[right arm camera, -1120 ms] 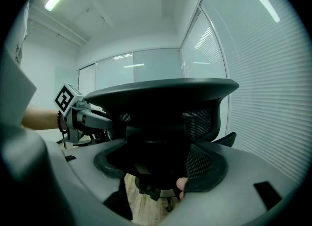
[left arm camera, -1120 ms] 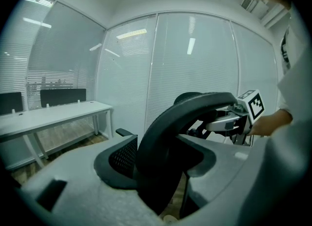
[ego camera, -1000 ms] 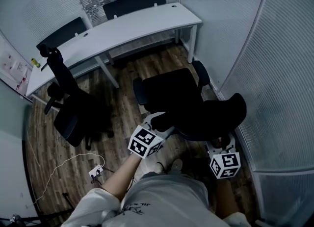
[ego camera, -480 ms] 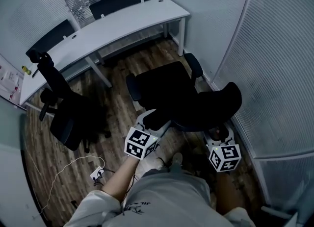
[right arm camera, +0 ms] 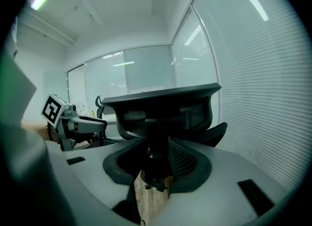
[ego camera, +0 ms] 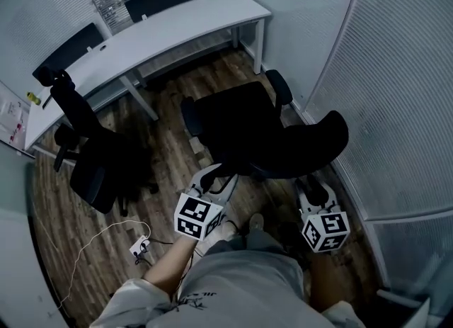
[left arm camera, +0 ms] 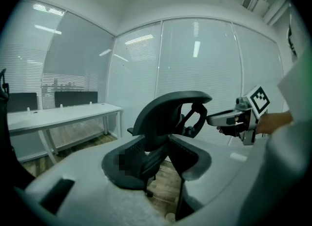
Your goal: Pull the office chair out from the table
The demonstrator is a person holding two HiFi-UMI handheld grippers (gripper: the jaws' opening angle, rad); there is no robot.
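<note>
Grey-white jaws come first: your left gripper (ego camera: 218,176) and right gripper (ego camera: 313,192) sit nearest you. Each pair of jaws is about half apart after just closing in, and neither pinches anything. Each gripper's own view shows the office chair (ego camera: 248,132) through the gap, beyond the tips and not between the pads. In the head view, the left tips lie just beside the left end of the backrest (ego camera: 311,151) and the right tips near its lower edge. No view settles whether either one touches.

The chair stands well apart from the table (ego camera: 163,32), seat toward it and back toward you, so the pull looks done or nearly so. If you want more room, take the backrest at both ends together. Draw straight back with both hands level so the seat does not swivel, and stop before the base meets your feet. Mind the glass wall (ego camera: 396,107) close on the right and the white cable (ego camera: 85,249) on the floor to your left. Farther off, a second chair (ego camera: 95,167) stands near the table's left end.
</note>
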